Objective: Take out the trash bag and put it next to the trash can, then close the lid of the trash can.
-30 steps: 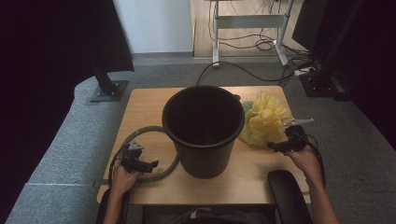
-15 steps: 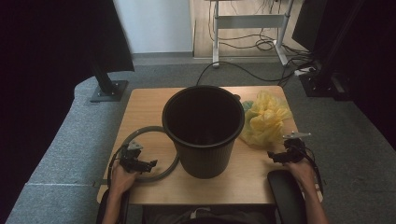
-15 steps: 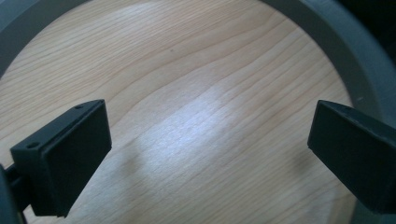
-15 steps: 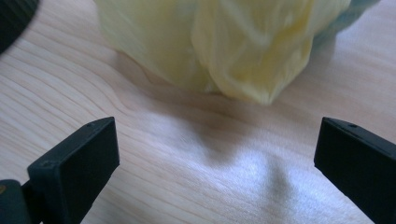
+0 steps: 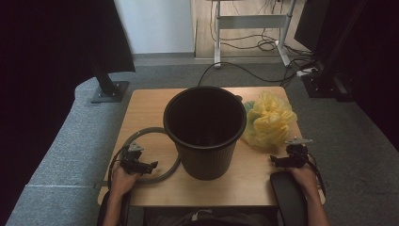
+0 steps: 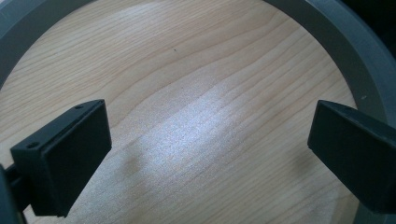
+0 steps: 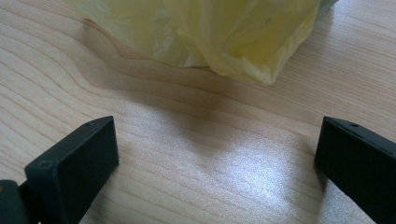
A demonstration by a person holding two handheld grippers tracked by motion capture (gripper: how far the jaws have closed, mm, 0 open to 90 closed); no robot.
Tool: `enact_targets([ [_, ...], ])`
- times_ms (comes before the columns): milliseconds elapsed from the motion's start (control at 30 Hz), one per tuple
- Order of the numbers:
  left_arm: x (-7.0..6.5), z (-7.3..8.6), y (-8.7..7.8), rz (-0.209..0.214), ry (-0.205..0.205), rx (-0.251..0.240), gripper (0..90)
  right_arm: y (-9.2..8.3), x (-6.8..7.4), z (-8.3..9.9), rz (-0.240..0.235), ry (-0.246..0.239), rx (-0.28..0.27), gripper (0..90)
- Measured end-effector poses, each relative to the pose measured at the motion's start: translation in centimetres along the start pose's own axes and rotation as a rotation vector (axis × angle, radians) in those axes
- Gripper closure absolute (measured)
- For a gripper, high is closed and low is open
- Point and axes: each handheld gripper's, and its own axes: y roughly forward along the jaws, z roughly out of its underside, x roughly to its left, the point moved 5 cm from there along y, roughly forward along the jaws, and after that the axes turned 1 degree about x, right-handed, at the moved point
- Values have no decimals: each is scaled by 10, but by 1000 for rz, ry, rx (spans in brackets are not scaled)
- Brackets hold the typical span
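A black bucket (image 5: 205, 132) stands upright and open-mouthed in the middle of a wooden table (image 5: 146, 108). A grey ring (image 5: 141, 133) lies flat on the tabletop to the bucket's left, its far right side running up against the bucket's wall. A crumpled yellow plastic bag (image 5: 268, 120) sits on the table just right of the bucket, touching or nearly touching its rim.

The left gripper (image 5: 141, 165) is held low over the near part of the ring, in the person's left hand (image 5: 121, 178). In the left gripper view its jaws are spread wide with only bare wood between them, and the ring (image 6: 345, 56) curves around outside and beyond both jaws, so the jaws point into the ring's hollow without gripping it.

The right gripper (image 5: 282, 161), in the person's right hand (image 5: 305, 176), sits near the table's right front corner. In the right gripper view its jaws are likewise released wide, empty, and the bag (image 7: 210, 32) lies ahead of them, apart from both tips, with its shadow falling on the wood between
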Motion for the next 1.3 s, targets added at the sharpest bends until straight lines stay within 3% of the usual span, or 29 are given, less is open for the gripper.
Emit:
enact_targets([
  [133,4,0,-3,-7,0,8,0,0,0,0,3,2,0,0],
  [400,17,-6,-21,-26,-30,-36,0,0,0,0,4,3,0,0],
  [733,58,-6,-35,-114,-108,-48,0,0,1,0,5,4,0,0],
  [833,70,-1,-31,-124,-143,-46,0,0,1,0,4,4,0,0],
  [1033,82,13,-13,-143,-184,22,0,0,1,0,3,3,0,0],
  [1267,85,22,0,-166,-184,66,0,0,1,0,2,1,2,0],
  [1300,86,22,1,-166,-190,52,0,0,1,0,2,1,2,0],
])
